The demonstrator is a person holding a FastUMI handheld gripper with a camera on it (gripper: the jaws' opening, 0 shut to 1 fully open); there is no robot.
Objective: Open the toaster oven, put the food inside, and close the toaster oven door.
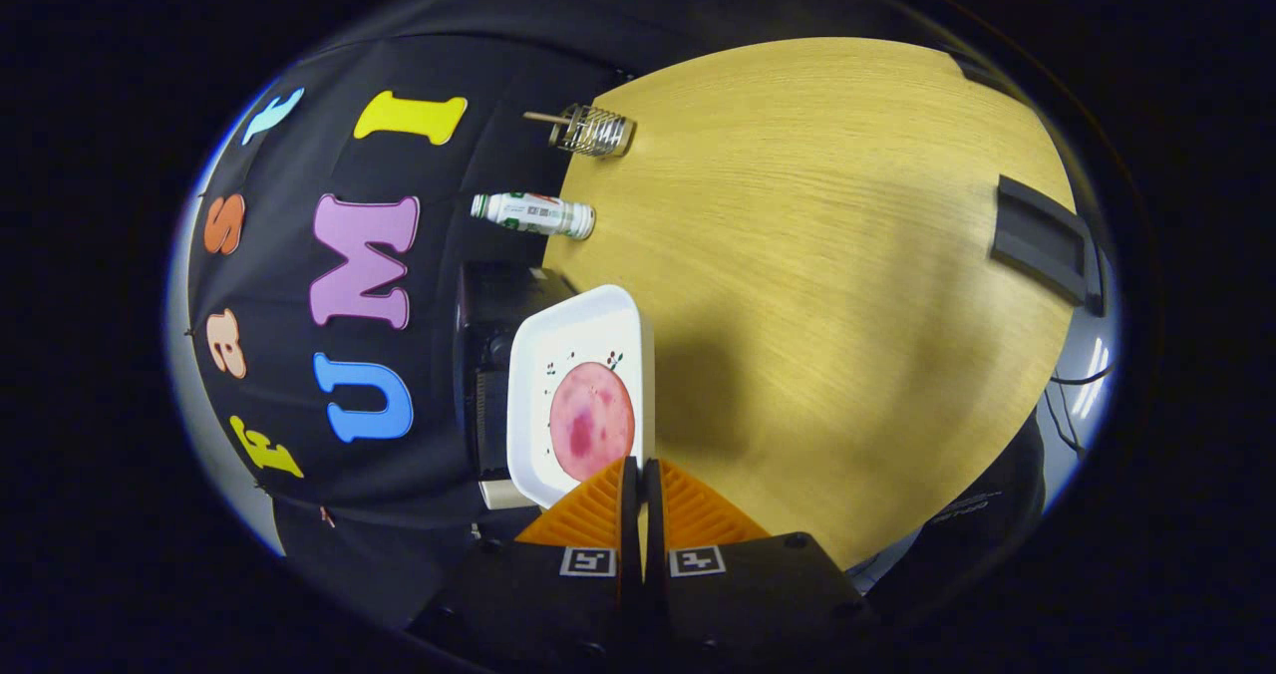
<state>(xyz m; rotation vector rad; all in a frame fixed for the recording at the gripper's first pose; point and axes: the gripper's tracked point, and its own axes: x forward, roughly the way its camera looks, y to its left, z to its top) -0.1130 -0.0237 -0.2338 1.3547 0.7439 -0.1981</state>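
Gripper (640,467) fingers nearly closed, clamping near edge of white plate (543,375) with pink round food (591,422) on it. Plate is lifted, seen at lower centre, in front of black toaster oven (485,325). Bottle (533,214) and wire rack (592,130) stand upper centre at wooden table (817,255) edge. Black block (1042,238) right.

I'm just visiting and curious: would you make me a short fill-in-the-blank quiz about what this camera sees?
1. The two orange ribbed fingers are pinched on the rim of a white ____ tray.
2. On the tray lies a round ____ slice of food.
3. The tray is held in front of a ____ toaster oven.
4. Beyond it, a white bottle and a wire rack stand on the ____ table.

Missing words: square; pink; black; wooden
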